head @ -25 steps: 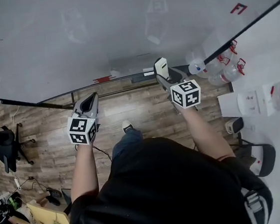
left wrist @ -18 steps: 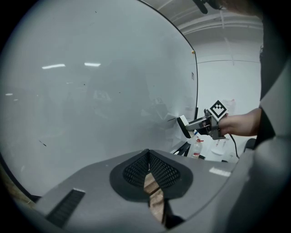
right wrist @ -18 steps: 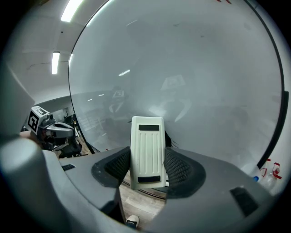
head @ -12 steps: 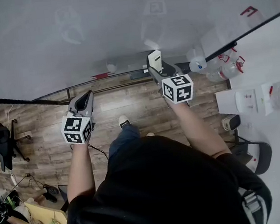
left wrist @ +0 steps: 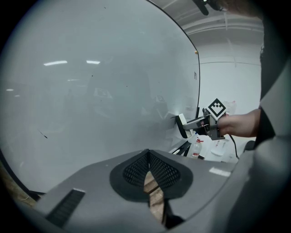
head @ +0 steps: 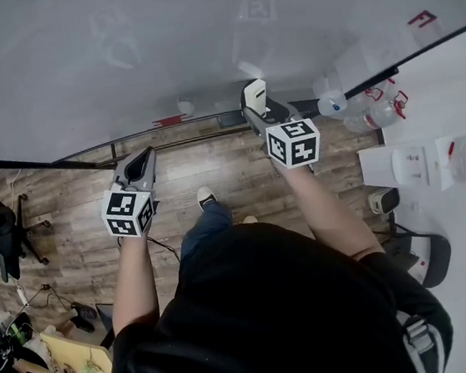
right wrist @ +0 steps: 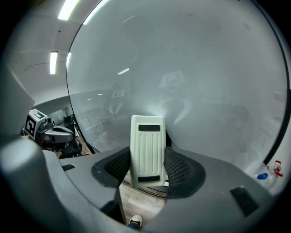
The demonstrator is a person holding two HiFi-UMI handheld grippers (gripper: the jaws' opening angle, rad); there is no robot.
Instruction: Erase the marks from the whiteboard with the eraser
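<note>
A large whiteboard (head: 160, 56) fills the upper part of the head view and looks wiped, with only faint smears. My right gripper (head: 255, 108) is shut on a white ribbed eraser (right wrist: 147, 150), held upright close to the board's lower edge; the eraser (head: 255, 97) also shows in the head view and the eraser (left wrist: 182, 125) at the right of the left gripper view. My left gripper (head: 141, 163) hangs lower and to the left, away from the board, jaws shut with nothing between them. A small red mark (head: 421, 19) sits at the board's far right.
A marker tray (head: 209, 126) runs under the board with a red marker (head: 167, 121) on it. Water bottles (head: 366, 108) stand at the right by a white table (head: 451, 115). Wooden floor (head: 69, 217) lies below, with a black chair (head: 0, 233) at the left.
Both grippers rose slightly towards the board over the second; the right one carried the eraser up and a little left. The view shifted a bit.
</note>
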